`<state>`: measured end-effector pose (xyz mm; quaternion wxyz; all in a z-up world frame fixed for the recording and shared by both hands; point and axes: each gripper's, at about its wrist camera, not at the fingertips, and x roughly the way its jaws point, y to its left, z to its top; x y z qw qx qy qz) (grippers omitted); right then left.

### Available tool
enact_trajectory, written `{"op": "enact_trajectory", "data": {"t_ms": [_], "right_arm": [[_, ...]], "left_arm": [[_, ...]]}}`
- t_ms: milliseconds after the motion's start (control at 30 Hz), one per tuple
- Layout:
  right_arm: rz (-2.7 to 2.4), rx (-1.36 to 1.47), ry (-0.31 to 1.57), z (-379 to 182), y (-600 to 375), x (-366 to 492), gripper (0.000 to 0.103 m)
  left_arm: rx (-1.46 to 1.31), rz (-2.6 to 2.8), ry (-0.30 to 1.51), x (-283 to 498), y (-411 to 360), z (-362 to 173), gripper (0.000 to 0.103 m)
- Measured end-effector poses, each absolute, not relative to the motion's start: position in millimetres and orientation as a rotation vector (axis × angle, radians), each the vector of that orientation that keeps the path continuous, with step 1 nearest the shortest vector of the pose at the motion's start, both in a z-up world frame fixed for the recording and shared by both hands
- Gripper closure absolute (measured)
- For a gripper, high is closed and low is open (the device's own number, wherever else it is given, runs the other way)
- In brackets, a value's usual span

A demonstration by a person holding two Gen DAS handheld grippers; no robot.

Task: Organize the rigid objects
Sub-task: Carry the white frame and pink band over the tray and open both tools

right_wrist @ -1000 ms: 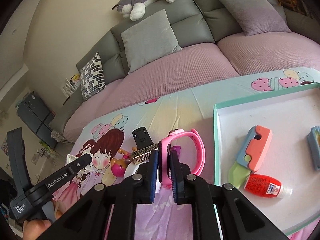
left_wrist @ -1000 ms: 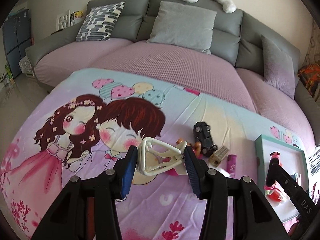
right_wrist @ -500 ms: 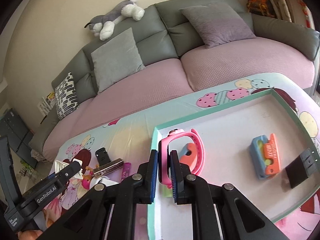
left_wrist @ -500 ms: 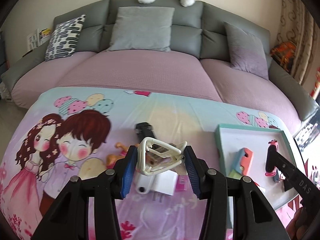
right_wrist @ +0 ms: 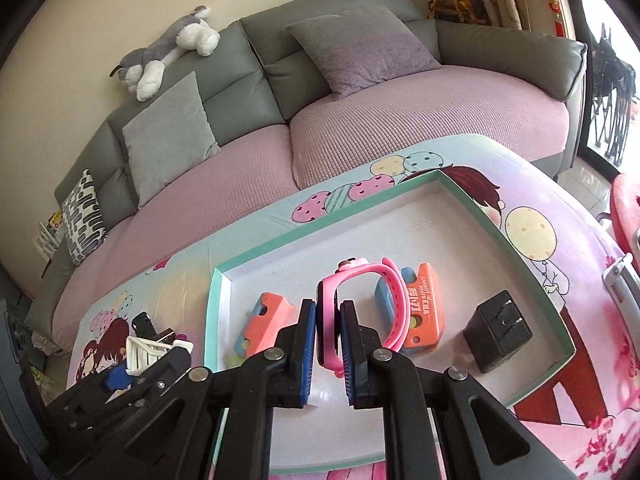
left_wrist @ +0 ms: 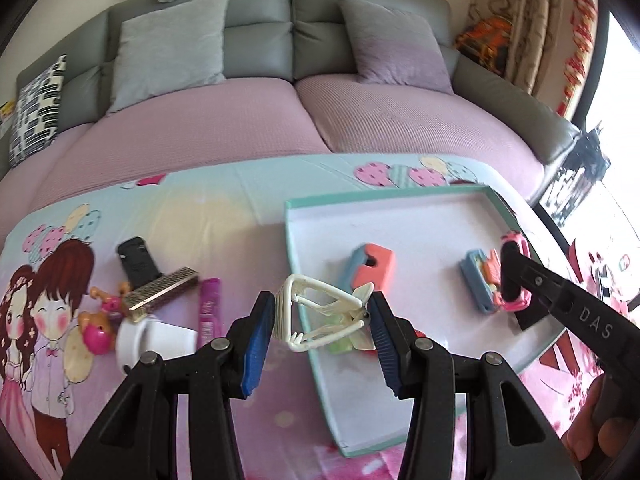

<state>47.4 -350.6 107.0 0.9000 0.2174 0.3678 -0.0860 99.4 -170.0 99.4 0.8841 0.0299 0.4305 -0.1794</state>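
Observation:
My left gripper (left_wrist: 322, 322) is shut on a white hair claw clip (left_wrist: 320, 312), held in the air over the left rim of the teal-edged white tray (left_wrist: 400, 216). My right gripper (right_wrist: 328, 336) is shut on a pink watch (right_wrist: 360, 304), which hangs over the middle of the tray (right_wrist: 460, 208). In the tray lie two coral-and-blue toy knives (right_wrist: 266, 320) (right_wrist: 422, 312) and a black charger plug (right_wrist: 498, 330). Outside it on the cartoon cloth (left_wrist: 200, 216) lie a black toy car (left_wrist: 136, 260), a harmonica (left_wrist: 160, 292), a magenta tube (left_wrist: 210, 308), a white charger (left_wrist: 154, 338) and a small pink-and-orange toy (left_wrist: 98, 330).
A grey sofa with pink seat covers (left_wrist: 240, 120) runs behind the table, with cushions and a plush dog (right_wrist: 168, 52) on its back. A person's hand (left_wrist: 596, 428) holds the right gripper at the lower right of the left wrist view. Curtains and a window stand at the right.
Both grippers have swept to the right with their loads. The watch went from beside the tray's left rim to over its middle. The clip went from over the loose items to over the tray's left rim.

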Motion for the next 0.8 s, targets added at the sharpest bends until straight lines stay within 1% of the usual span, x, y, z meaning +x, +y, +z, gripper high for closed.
{"op": "enact_trajectory", "data": {"t_ms": [267,700,800], "right_arm": [[-0.172,0.429,0.804,97,-345,53,0.090],[-0.175,0.421,0.868,84,-342,61,0.089],[-0.174,0.419,0.881,81,-341,62,0.089]], "left_arm": [[0.123,-0.448,0.977,97,-192,80,0.054],[0.144,-0.446,1.011,104,-192,72,0.053],[0.152,-0.446,1.019,104,-192,71,0.051]]}}
